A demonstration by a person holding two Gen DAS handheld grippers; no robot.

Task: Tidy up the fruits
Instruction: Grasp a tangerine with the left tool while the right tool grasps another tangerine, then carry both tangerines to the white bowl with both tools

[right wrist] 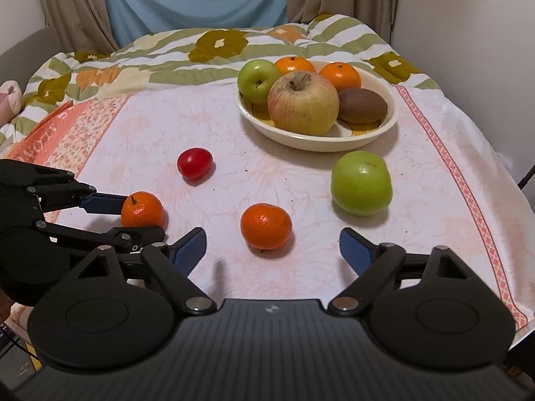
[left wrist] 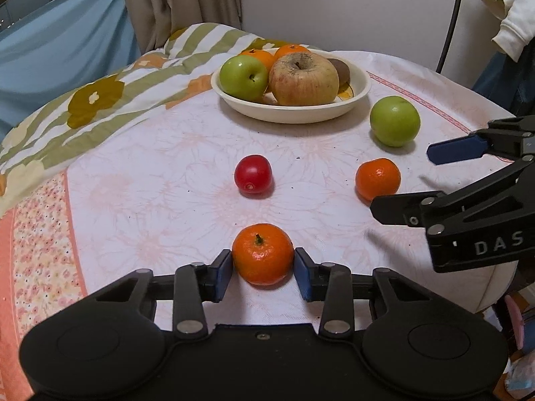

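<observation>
My left gripper (left wrist: pixel 263 269) is shut on a mandarin (left wrist: pixel 263 254) at the near edge of the table; both blue pads press its sides. The right wrist view shows the same mandarin (right wrist: pixel 142 214) in the left gripper (right wrist: pixel 142 215). My right gripper (right wrist: pixel 271 239) stands open, its fingertips either side of a second mandarin (right wrist: pixel 265 225) without touching it. That gripper (left wrist: pixel 403 180) also shows at the right of the left wrist view, by the second mandarin (left wrist: pixel 378 178). A loose green apple (right wrist: pixel 361 182) and a small red fruit (right wrist: pixel 195 163) lie on the cloth.
A cream bowl (right wrist: pixel 317 143) at the back holds a green apple, a large yellow-red apple, two mandarins and a kiwi. A flowered quilt (right wrist: pixel 167 53) is bunched along the far left side. The table edge drops off at the right, near a wall.
</observation>
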